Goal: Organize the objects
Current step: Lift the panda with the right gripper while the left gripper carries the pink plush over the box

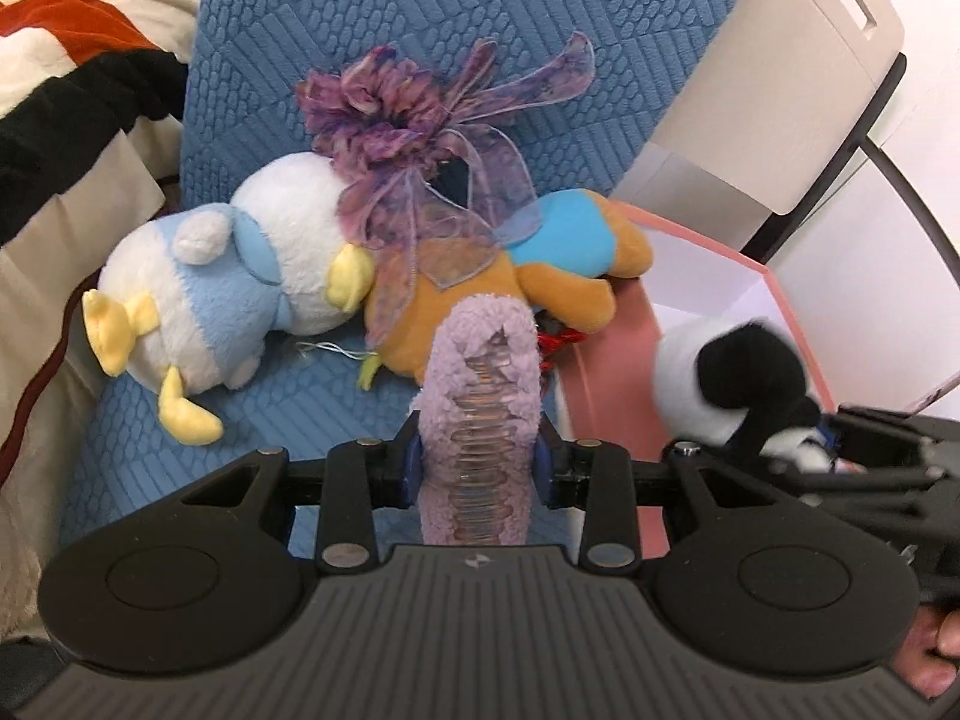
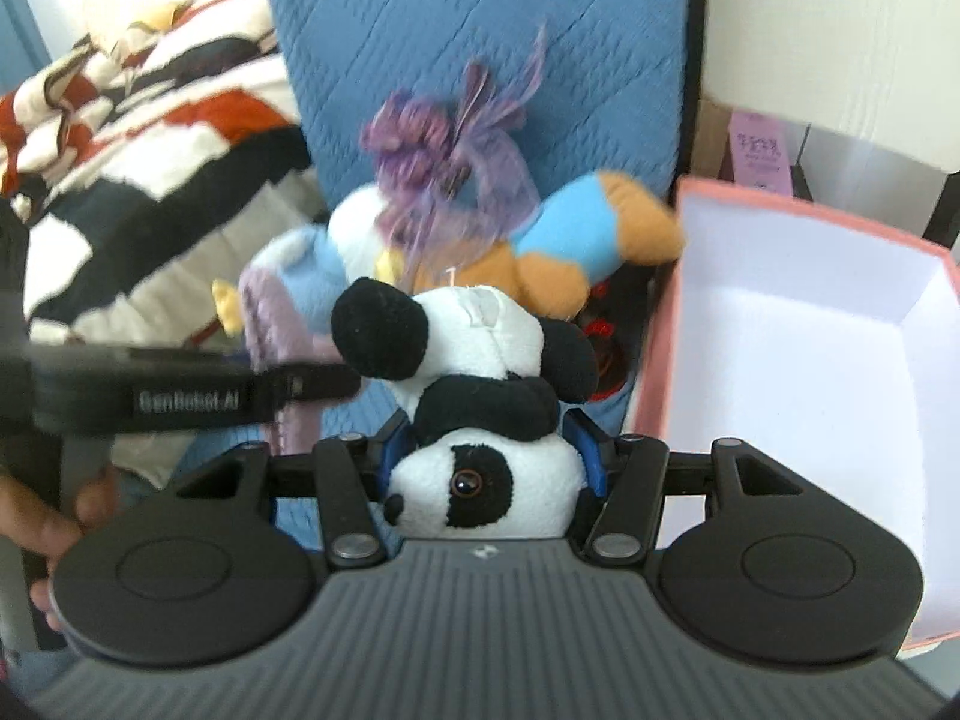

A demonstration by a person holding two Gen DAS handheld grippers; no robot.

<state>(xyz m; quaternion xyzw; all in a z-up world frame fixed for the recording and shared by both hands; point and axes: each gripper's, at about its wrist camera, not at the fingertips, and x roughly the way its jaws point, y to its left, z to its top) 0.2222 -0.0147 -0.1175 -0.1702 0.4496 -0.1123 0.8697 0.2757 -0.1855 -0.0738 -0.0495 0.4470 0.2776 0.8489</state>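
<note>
The left hand-held gripper [image 1: 478, 468] is clamped on a fuzzy lilac hair clip [image 1: 478, 396] with clear plastic teeth; the right hand-held gripper [image 2: 489, 465] pinches a soft black-and-white panda plush [image 2: 480, 396], upside down. Beyond, a fleecy white-and-blue duck plush [image 1: 228, 276], an orange bear plush [image 1: 540, 264] and what looks like a gauzy purple bow [image 1: 414, 114] lie on a quilted blue cushion [image 1: 420, 12]. A pink box [image 2: 660, 330], white inside, stands open just beside them.
</note>
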